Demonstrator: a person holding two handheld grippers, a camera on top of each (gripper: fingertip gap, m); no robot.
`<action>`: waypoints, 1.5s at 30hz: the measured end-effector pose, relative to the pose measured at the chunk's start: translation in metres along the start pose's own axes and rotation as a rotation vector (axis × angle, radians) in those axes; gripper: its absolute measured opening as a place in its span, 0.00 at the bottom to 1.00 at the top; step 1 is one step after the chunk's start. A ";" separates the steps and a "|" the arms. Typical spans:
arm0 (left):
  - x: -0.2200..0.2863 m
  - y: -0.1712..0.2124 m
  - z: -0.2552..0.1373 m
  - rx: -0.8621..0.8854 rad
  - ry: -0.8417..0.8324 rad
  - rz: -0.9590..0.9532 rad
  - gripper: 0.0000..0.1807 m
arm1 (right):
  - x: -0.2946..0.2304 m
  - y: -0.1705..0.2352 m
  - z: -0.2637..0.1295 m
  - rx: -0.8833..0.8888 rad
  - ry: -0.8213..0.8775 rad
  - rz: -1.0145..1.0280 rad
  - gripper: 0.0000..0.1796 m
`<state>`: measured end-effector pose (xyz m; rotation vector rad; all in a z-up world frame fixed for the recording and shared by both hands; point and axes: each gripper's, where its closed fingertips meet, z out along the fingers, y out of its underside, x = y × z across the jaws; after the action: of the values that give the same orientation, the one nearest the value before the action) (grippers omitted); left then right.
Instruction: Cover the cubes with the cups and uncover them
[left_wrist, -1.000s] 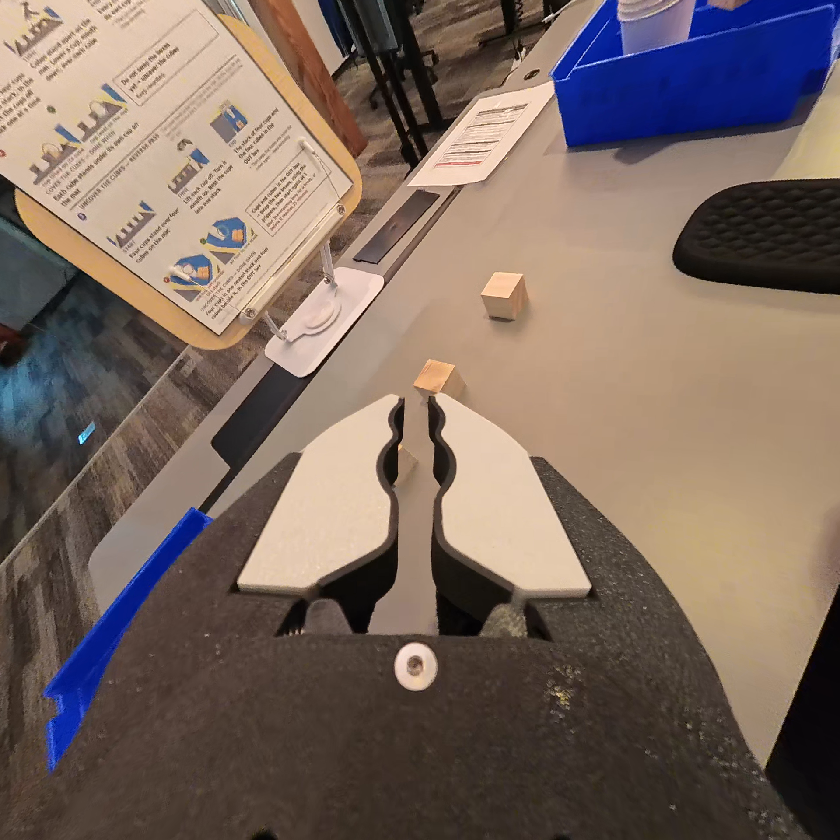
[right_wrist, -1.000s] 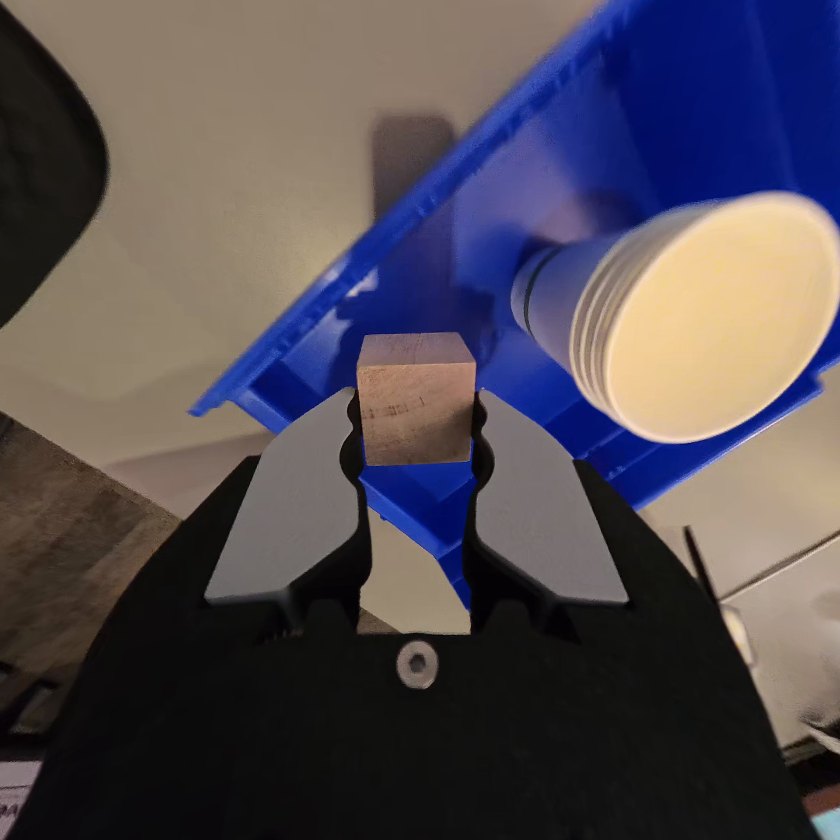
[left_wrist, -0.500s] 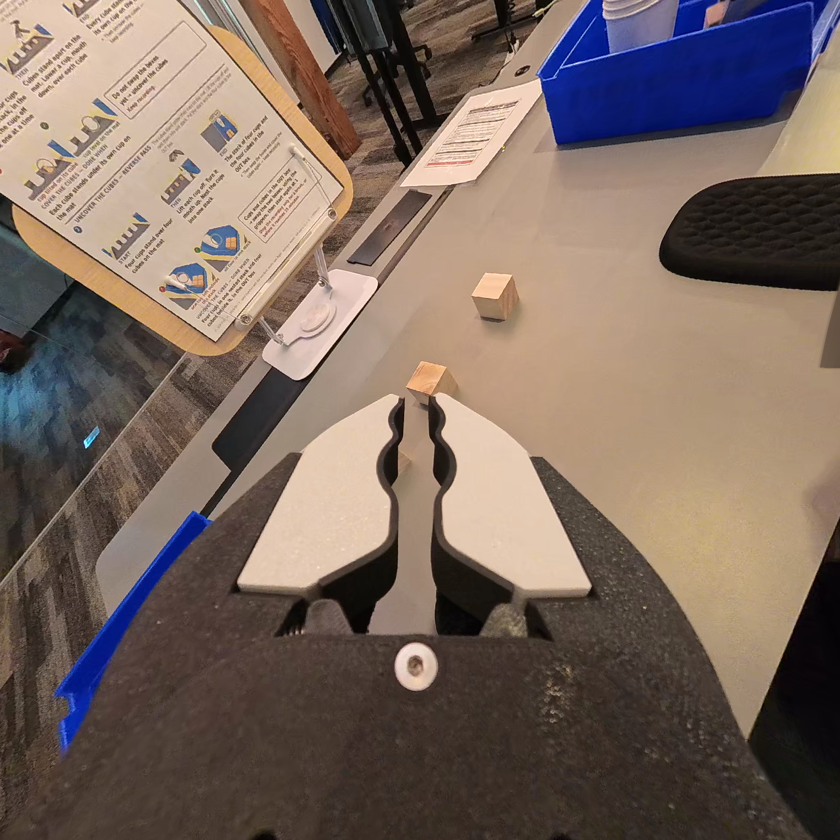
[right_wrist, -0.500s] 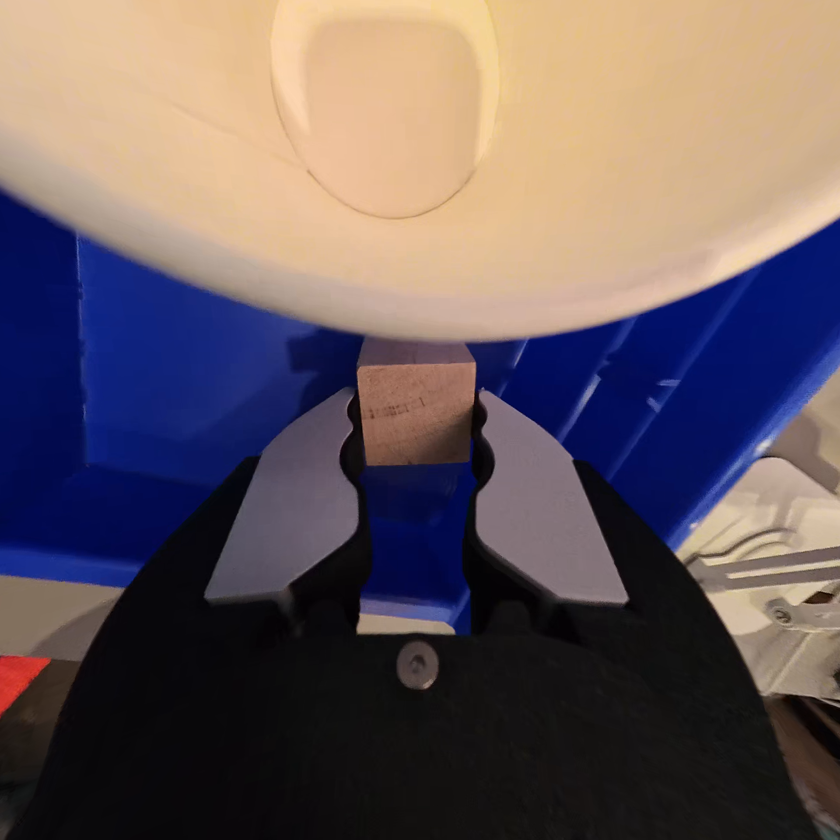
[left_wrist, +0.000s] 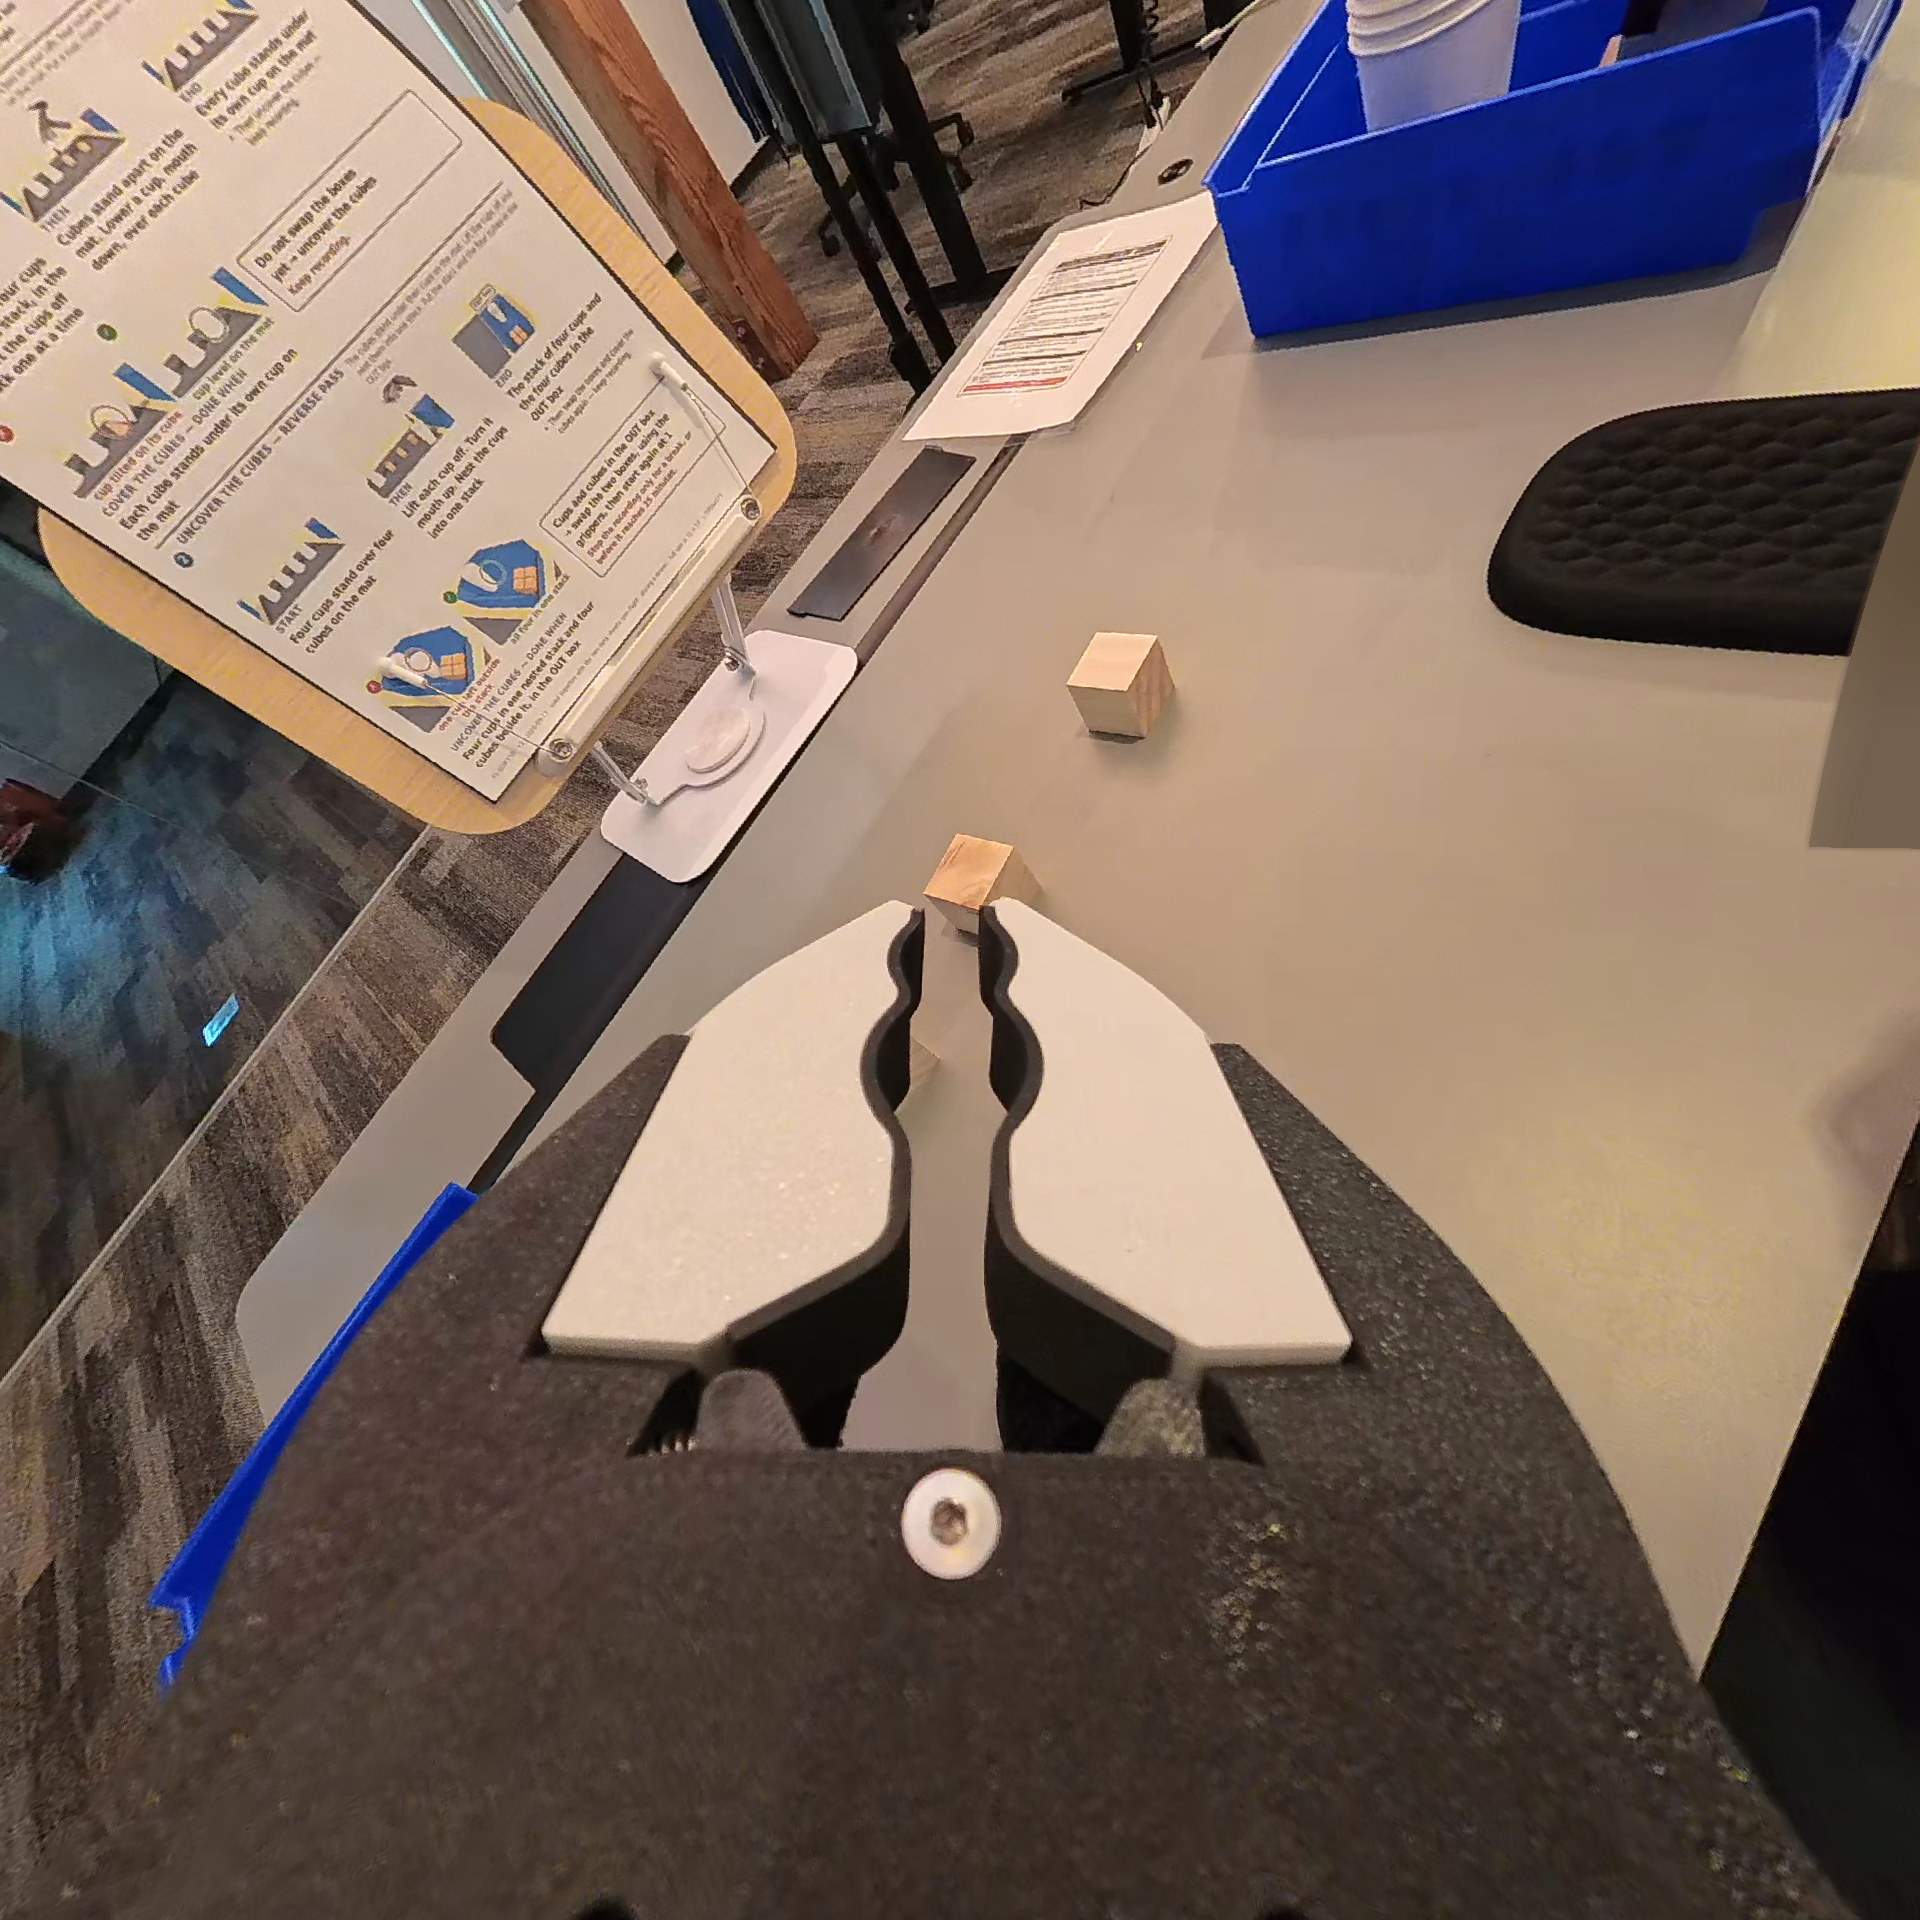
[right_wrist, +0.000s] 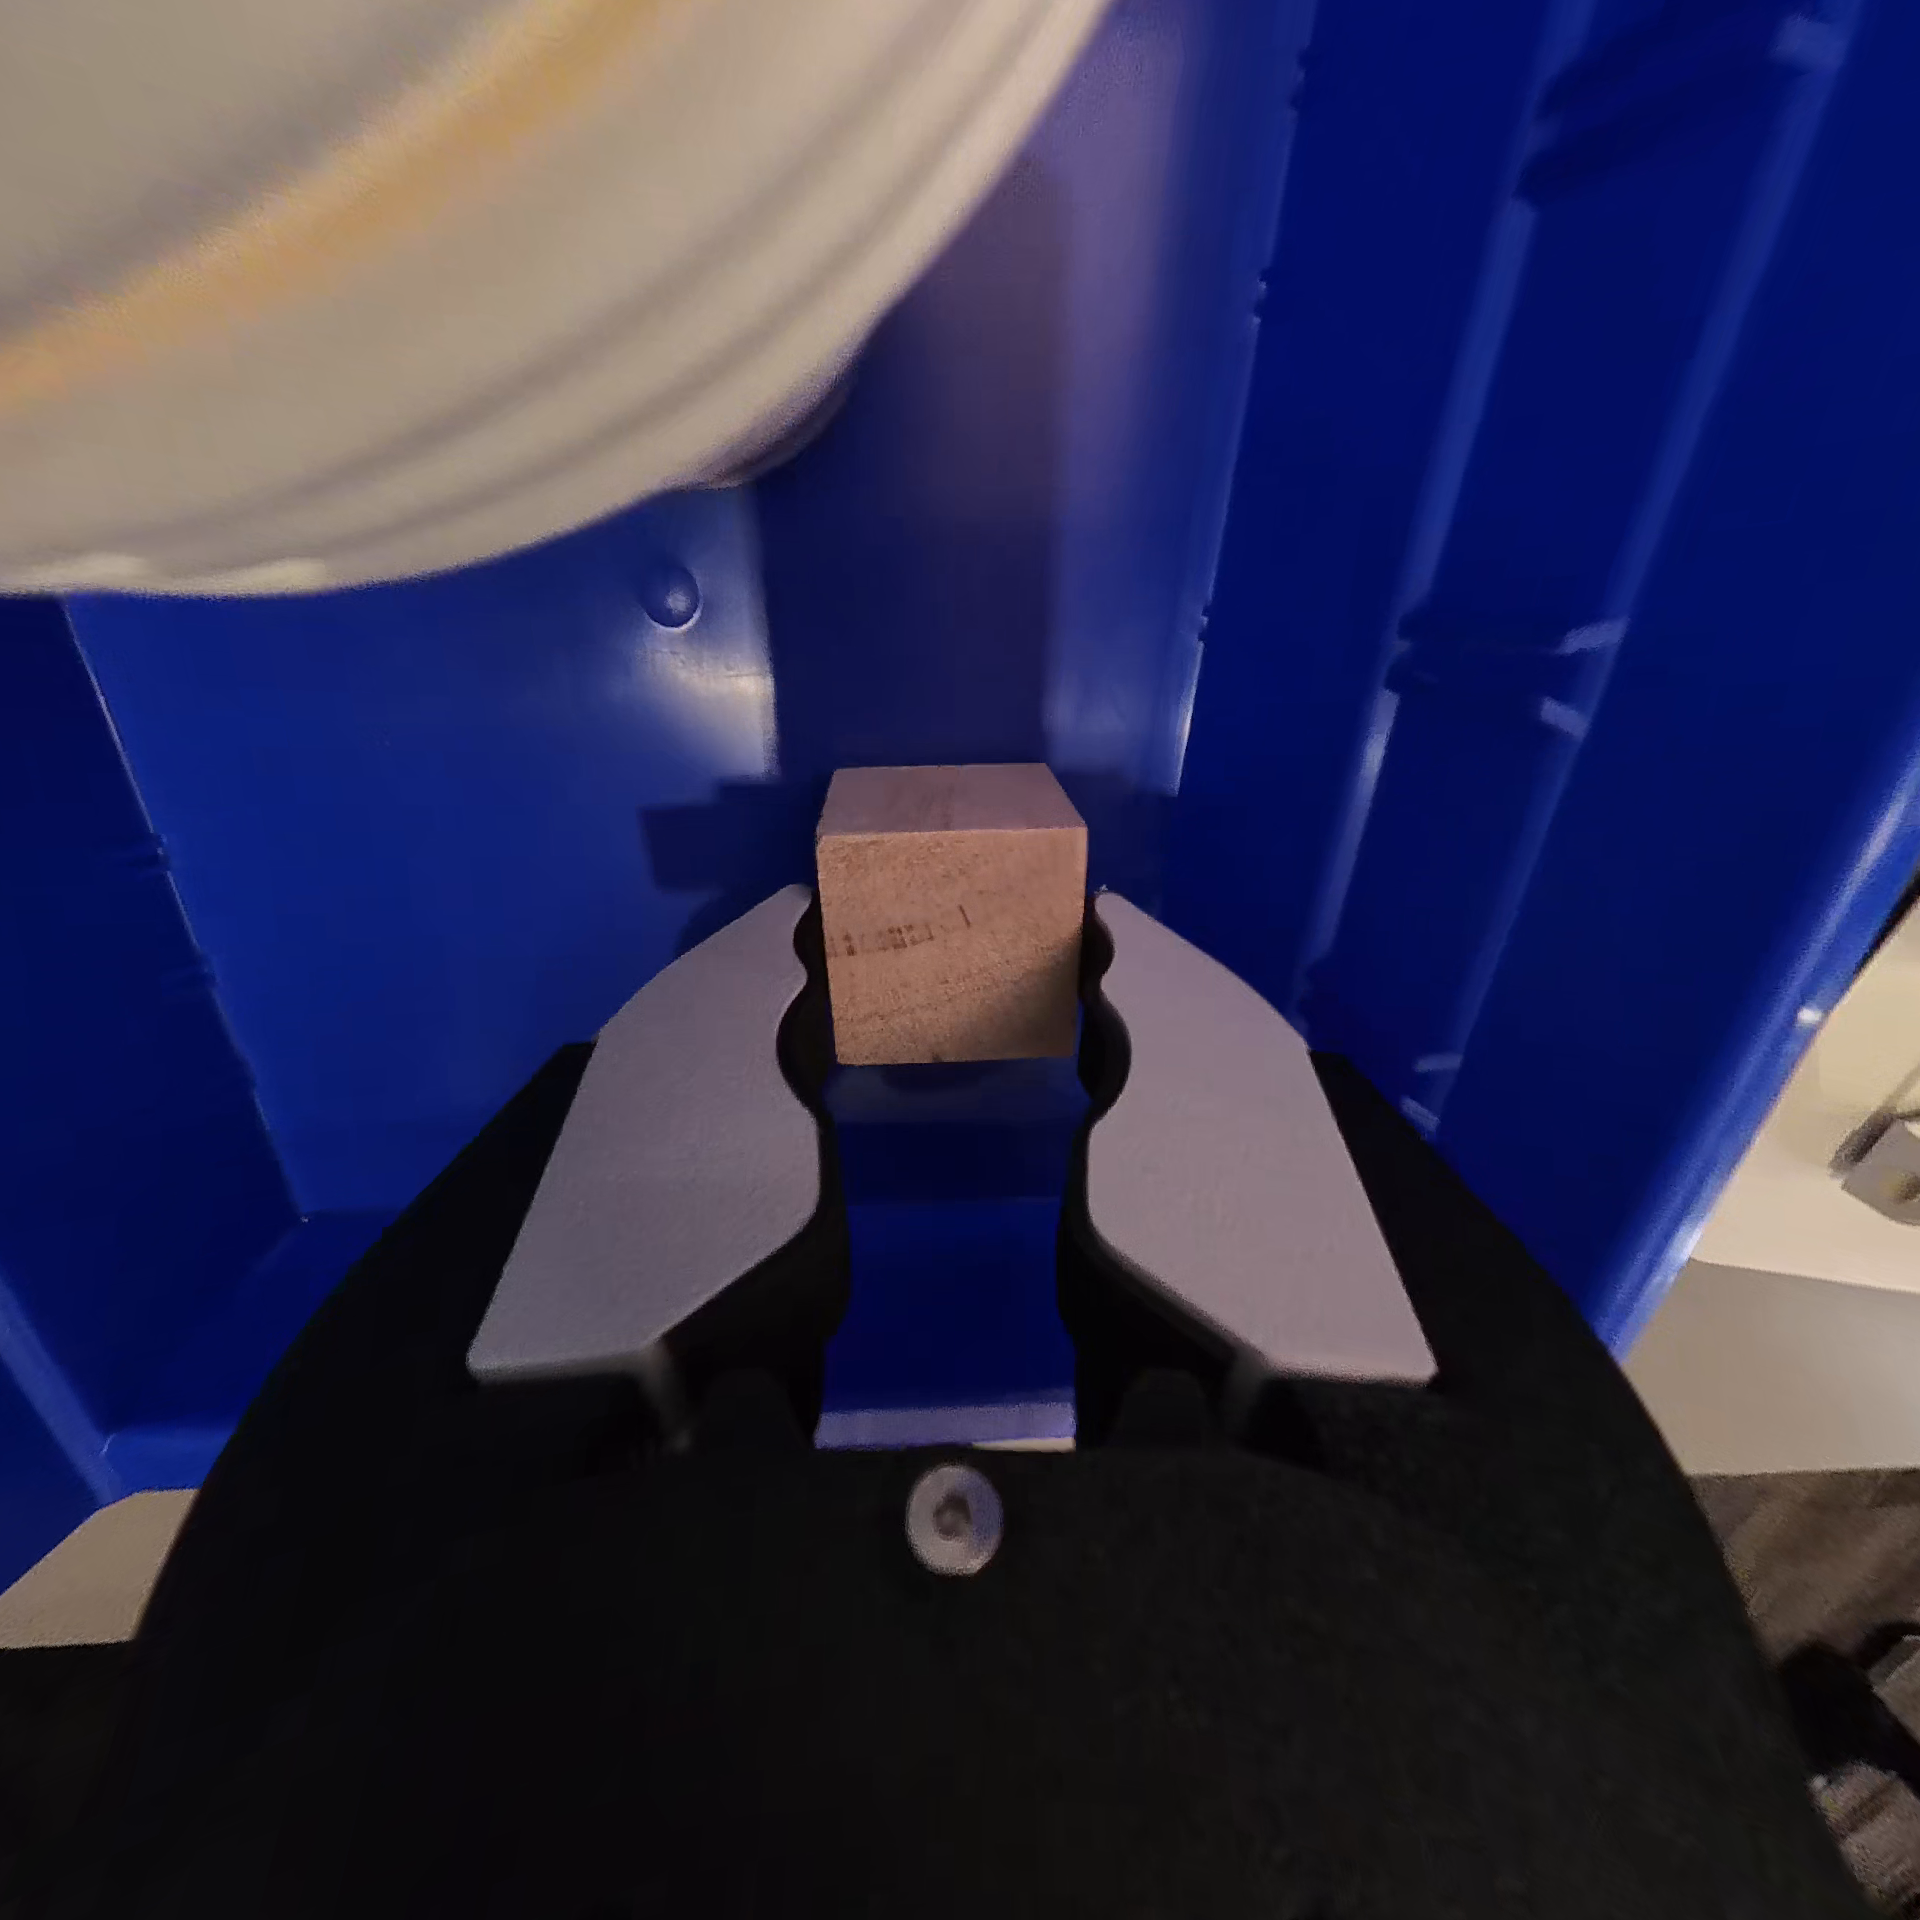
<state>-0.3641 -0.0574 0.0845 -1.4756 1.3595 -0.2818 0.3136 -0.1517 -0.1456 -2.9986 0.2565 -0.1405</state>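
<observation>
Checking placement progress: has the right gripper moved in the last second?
Yes. The right gripper, shut on a cube, went from outside the blue bin to down inside it.

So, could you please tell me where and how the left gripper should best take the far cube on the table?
Grip the far cube across two opposite upright faces, coming down from above. It sits flat on the grey table with open space all around, so the left gripper would likely close squarely.

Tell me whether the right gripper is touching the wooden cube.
Touching. The right wrist view shows the right gripper with both fingers pressed against the wooden cube's sides.
</observation>
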 end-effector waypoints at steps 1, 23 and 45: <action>0.000 0.000 0.000 0.002 0.001 0.000 0.05 | 0.000 0.002 0.000 -0.007 0.005 0.019 0.25; -0.004 0.004 -0.023 0.026 -0.027 -0.016 0.05 | -0.003 -0.026 -0.116 0.295 0.225 0.004 0.43; 0.016 0.004 -0.047 0.018 -0.036 0.000 0.05 | -0.450 -0.123 -0.092 0.449 -0.311 -1.448 0.35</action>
<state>-0.3969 -0.0941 0.0935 -1.4592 1.3254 -0.2654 -0.1179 0.0359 -0.0751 -2.0903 -1.6715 0.1285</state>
